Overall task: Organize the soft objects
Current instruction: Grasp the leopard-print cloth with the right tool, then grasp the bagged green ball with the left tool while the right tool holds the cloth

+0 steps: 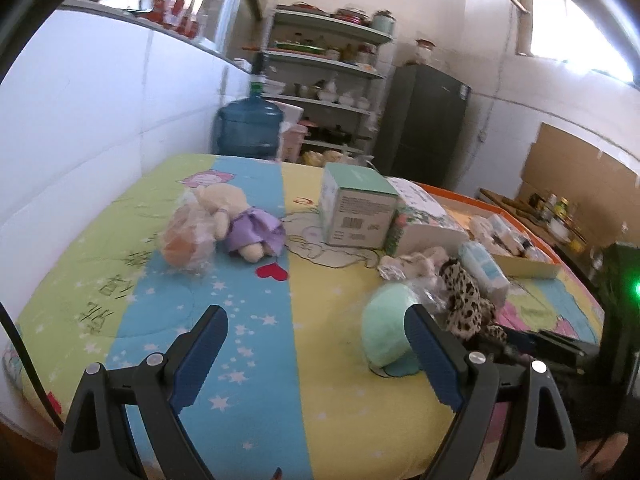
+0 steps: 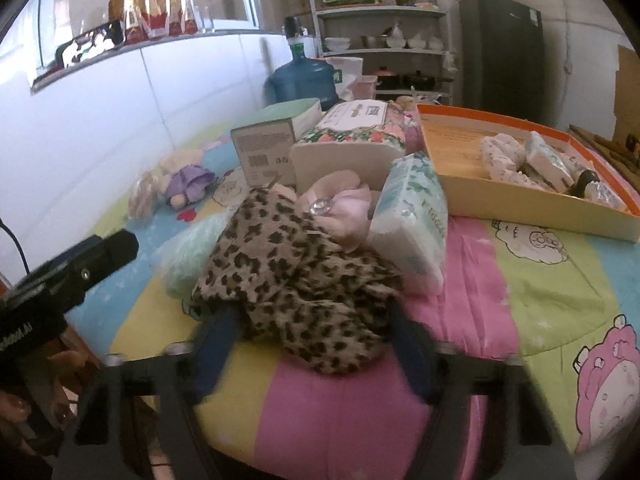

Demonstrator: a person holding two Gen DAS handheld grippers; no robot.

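Observation:
My left gripper (image 1: 316,320) is open and empty above the quilt, its right finger beside a mint green soft roll (image 1: 386,330). A plush doll in a purple dress (image 1: 240,220) and a bagged orange plush (image 1: 186,240) lie at the far left. My right gripper (image 2: 312,320) is open, its fingers on either side of a leopard-print cloth (image 2: 296,276), which also shows in the left wrist view (image 1: 466,296). A pink soft item (image 2: 344,208) and a tissue pack (image 2: 416,216) lie just behind the cloth.
An orange-rimmed shallow box (image 2: 520,208) with several wrapped soft items sits at the right. A green carton (image 1: 356,210) and a floral box (image 1: 424,220) stand mid-table. A white wall runs along the left; a water jug (image 1: 250,128) stands behind.

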